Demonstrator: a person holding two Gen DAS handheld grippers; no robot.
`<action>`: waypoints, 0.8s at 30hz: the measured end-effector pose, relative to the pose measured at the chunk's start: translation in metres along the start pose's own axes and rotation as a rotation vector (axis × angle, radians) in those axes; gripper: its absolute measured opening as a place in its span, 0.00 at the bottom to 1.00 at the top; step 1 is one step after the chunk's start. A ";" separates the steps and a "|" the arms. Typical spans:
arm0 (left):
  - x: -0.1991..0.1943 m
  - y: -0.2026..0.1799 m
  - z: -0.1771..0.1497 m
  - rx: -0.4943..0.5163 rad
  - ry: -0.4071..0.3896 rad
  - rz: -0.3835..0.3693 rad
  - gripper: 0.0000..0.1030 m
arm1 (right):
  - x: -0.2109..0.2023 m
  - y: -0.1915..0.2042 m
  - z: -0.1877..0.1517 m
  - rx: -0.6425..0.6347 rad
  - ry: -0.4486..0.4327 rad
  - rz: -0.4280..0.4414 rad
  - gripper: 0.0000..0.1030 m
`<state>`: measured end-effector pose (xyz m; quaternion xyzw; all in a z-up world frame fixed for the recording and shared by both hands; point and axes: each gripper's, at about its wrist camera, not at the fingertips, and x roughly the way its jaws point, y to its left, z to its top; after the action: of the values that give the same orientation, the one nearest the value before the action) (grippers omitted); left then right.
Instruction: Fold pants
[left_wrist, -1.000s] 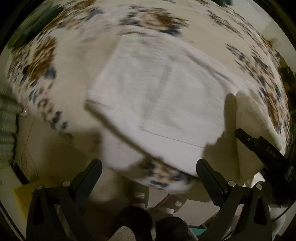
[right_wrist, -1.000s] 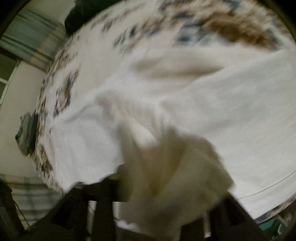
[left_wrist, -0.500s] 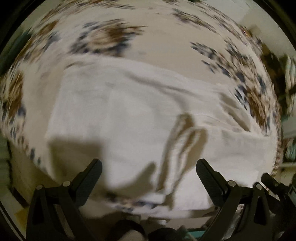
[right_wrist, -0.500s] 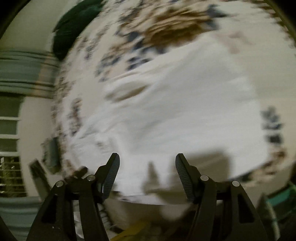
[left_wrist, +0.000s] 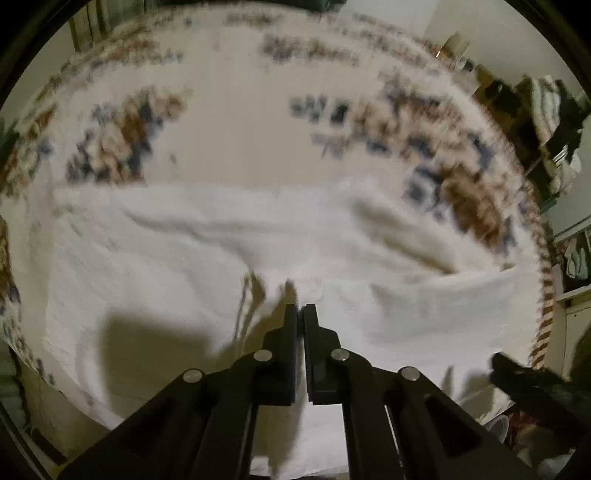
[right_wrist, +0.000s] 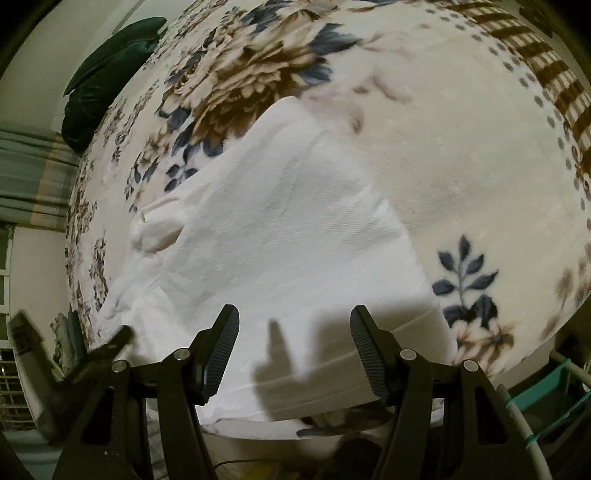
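Note:
White pants (left_wrist: 221, 251) lie folded and spread on a floral blanket (left_wrist: 240, 129), with a few soft creases. My left gripper (left_wrist: 300, 308) hangs over their near edge, shut, and I see no cloth caught between its fingers. In the right wrist view the pants (right_wrist: 288, 221) run from the near edge up toward the middle of the blanket. My right gripper (right_wrist: 293, 321) stands open above their near end with nothing between its fingers. The other gripper shows as a dark, blurred shape at each view's side: the right one (left_wrist: 524, 376), the left one (right_wrist: 74, 354).
The blanket (right_wrist: 461, 166) covers a bed whose near edge drops off below the grippers. A dark green pillow (right_wrist: 107, 74) lies at the far left corner. A teal basket (right_wrist: 554, 384) stands by the bed's right side. Shelves with clothes (left_wrist: 546, 110) line the right wall.
The left jaws went from wide open to shut. The right gripper let go of the bunched white cloth it held and now stands open over the flat pants. Both hands shifted sideways and rolled.

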<state>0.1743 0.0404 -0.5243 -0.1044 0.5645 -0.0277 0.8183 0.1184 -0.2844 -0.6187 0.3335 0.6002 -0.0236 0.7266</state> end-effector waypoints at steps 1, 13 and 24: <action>-0.011 0.001 0.004 -0.005 -0.018 -0.015 0.02 | 0.001 -0.001 0.000 -0.003 0.001 -0.005 0.63; 0.043 0.047 0.014 -0.154 0.112 0.040 0.06 | 0.010 0.002 0.001 -0.032 0.071 -0.007 0.63; -0.007 0.121 -0.046 -0.356 0.105 0.049 0.49 | 0.022 0.062 -0.029 -0.164 0.153 -0.006 0.63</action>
<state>0.1202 0.1529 -0.5576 -0.2321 0.6047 0.0871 0.7569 0.1264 -0.2132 -0.6118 0.2722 0.6547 0.0489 0.7035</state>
